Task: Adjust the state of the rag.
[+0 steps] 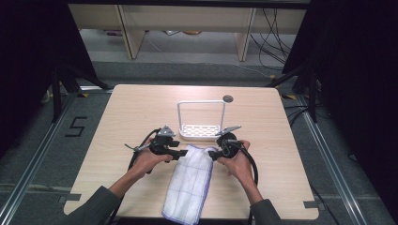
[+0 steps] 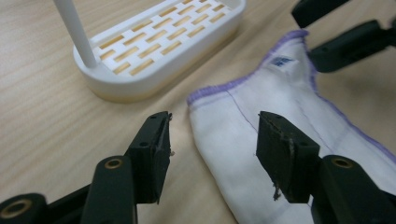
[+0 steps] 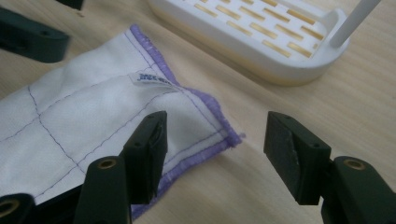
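White cloth (image 3: 93, 116) between both grippers

one cloth (image 1: 190, 183), one white rack (image 1: 201, 123), two hand-held grippers.

this looked like a lab or test room: a bare wooden counter (image 1: 141, 108) stood on grey carpet (image 1: 187, 70) between black curtains (image 1: 28, 56), with floor rails (image 1: 28, 173), tape marks (image 1: 75, 126), loose cables (image 1: 272, 33) and plain desks (image 1: 187, 18) behind.
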{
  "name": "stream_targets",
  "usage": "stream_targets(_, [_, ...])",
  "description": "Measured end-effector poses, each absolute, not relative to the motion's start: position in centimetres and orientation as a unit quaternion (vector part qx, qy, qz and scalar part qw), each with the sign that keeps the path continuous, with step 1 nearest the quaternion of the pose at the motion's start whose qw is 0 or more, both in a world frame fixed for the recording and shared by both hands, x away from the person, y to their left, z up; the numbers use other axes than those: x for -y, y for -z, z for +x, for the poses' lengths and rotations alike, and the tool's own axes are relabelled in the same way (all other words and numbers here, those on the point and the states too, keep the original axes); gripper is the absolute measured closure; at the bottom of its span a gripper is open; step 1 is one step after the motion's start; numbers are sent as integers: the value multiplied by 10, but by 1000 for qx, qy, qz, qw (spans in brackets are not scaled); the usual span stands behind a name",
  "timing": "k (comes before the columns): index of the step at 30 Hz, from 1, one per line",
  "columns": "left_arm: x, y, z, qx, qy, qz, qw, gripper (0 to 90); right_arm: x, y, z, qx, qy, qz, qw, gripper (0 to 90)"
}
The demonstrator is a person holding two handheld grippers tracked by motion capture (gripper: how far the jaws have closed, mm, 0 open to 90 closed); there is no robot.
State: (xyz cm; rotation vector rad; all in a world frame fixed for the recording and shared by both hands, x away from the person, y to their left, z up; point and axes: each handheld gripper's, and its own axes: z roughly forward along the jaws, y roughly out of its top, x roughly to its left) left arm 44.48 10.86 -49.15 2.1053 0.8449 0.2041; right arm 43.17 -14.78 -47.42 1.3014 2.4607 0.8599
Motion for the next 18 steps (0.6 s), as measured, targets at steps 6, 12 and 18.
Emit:
stream_targets(6, [-93,501,461,-338,-90,852,390,521,146,481,432,-843,-284,446,100,408])
stream_targets(12, [-84,508,463,-317,-93,859,392,814,146,481,432,-838,-292,448,108,416])
stream_targets(18, [-98,498,462,-325,-94,842,421,857,152,477,433,-835,-299,449,105,440])
